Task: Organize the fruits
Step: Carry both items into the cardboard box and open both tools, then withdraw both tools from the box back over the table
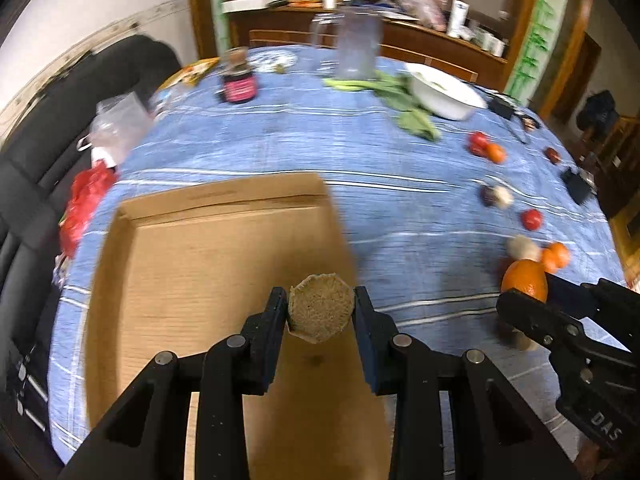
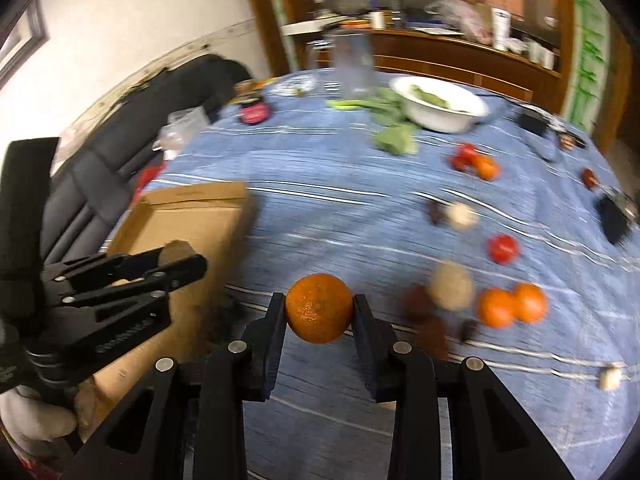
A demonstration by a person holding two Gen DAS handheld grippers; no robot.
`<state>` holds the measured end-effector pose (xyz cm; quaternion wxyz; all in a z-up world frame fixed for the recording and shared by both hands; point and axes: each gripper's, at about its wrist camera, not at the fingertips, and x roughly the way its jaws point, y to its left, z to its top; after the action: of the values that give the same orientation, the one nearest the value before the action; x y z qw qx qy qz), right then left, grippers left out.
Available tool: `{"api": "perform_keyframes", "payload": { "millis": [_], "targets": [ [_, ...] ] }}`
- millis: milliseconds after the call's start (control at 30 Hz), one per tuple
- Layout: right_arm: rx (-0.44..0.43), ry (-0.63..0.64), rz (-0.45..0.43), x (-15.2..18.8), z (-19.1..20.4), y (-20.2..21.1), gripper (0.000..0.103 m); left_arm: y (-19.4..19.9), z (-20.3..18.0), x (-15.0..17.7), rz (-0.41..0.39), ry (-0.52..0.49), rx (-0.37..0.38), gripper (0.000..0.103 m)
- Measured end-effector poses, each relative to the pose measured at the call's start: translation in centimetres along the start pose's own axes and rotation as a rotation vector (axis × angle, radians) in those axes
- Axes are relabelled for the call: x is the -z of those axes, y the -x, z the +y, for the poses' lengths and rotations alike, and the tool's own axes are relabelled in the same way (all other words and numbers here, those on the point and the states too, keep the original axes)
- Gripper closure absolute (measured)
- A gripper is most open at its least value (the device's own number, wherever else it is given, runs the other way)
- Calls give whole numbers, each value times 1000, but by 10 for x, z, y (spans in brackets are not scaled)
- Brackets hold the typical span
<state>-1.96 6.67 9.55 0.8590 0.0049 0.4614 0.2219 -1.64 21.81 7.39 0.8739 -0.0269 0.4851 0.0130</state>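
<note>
My left gripper (image 1: 321, 312) is shut on a tan, rough, faceted lump (image 1: 321, 309) and holds it over the shallow cardboard box (image 1: 200, 256). My right gripper (image 2: 319, 314) is shut on an orange (image 2: 319, 308) above the blue cloth, right of the box (image 2: 192, 216). The orange also shows in the left wrist view (image 1: 525, 280), in the right gripper (image 1: 532, 308). The left gripper (image 2: 176, 268) shows at the left of the right wrist view. Loose fruit lies on the right: two oranges (image 2: 512, 306), a red fruit (image 2: 503, 249), a pale round one (image 2: 450, 286).
A round table with a blue striped cloth (image 1: 320, 152) holds a white bowl (image 1: 444, 92), green leaves (image 1: 404, 100), a clear jug (image 1: 356, 48), a dark jar (image 1: 238, 82) and a plastic bag (image 1: 116, 128). Black chairs (image 1: 48, 128) stand at the left.
</note>
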Motion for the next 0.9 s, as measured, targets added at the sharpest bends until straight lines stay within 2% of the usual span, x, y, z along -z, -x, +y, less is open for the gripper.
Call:
{"api": "perform_keyframes", "payload": {
  "millis": [167,400,667,767,900],
  "targets": [
    [-65,36,32,-23,47,-38,67,-17,53,-8,29,43,-45,71],
    [-69,69,100,-43,93,-103,67,-53,108,-16,100,116,-71,71],
    [-42,71,135,-45,102,-136,66,-61,118,-20,103,106,-94,69],
    [-47,62,137,-45,99,-136,66,-59,121,-21,105,117,-89,59],
    [-37,59,96,-47,95,-121,53,-43,121,-23,81,139,-102,57]
  ]
}}
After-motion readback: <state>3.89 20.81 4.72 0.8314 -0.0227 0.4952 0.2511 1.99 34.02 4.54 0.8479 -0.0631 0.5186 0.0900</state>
